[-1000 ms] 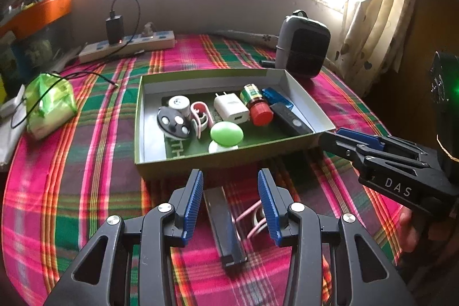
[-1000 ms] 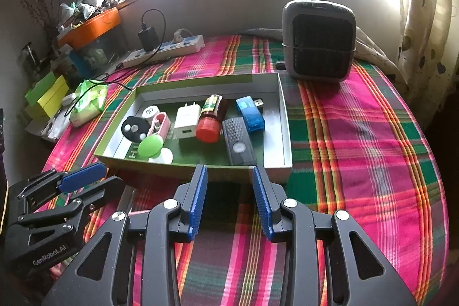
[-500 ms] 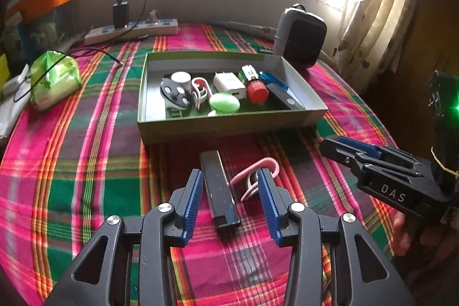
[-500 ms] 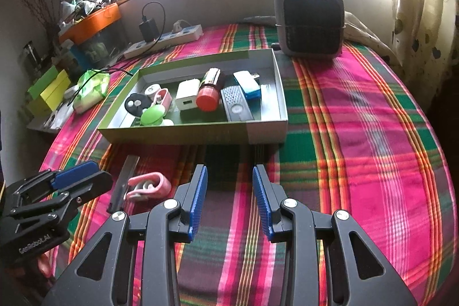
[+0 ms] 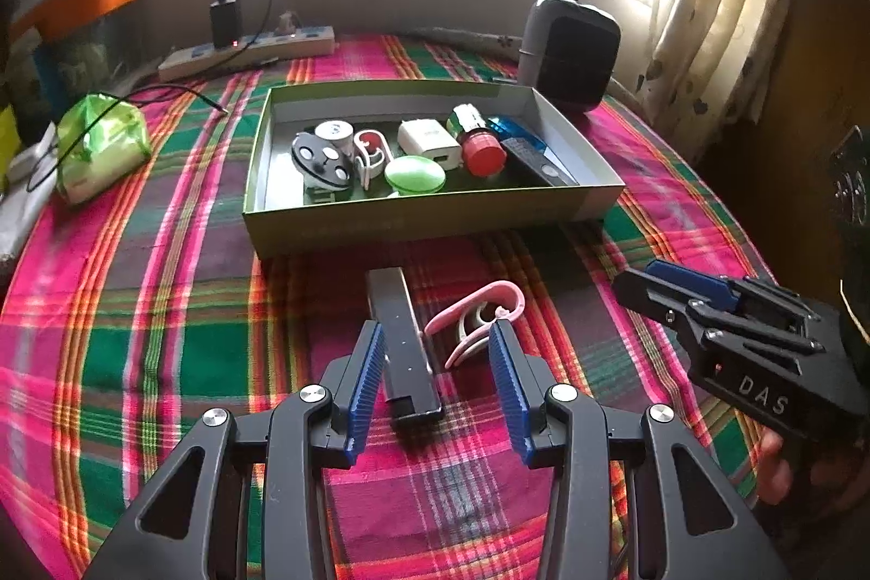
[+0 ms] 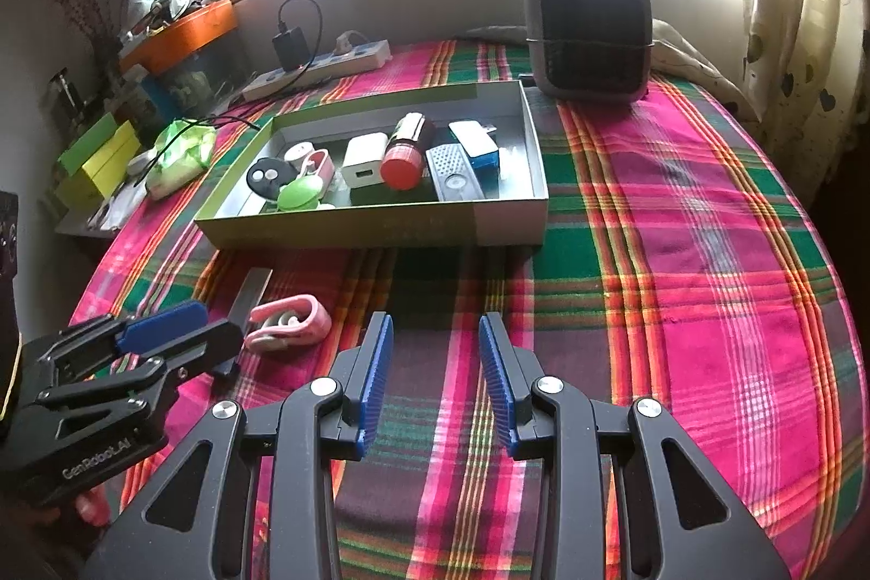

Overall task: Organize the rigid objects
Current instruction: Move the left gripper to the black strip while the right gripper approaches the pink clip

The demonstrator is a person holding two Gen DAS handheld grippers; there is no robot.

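- Now, left gripper [image 5: 435, 365]: jaws wide apart, empty, low over the black bar [image 5: 403, 345] and pink clip [image 5: 478, 316] on the plaid cloth [image 6: 679, 254].
- Right gripper [image 6: 435, 370]: jaws apart, empty, above bare cloth.
- Both items lie just before the box [image 5: 435, 213]; open cloth to the right.
- Both grippers point toward the box.
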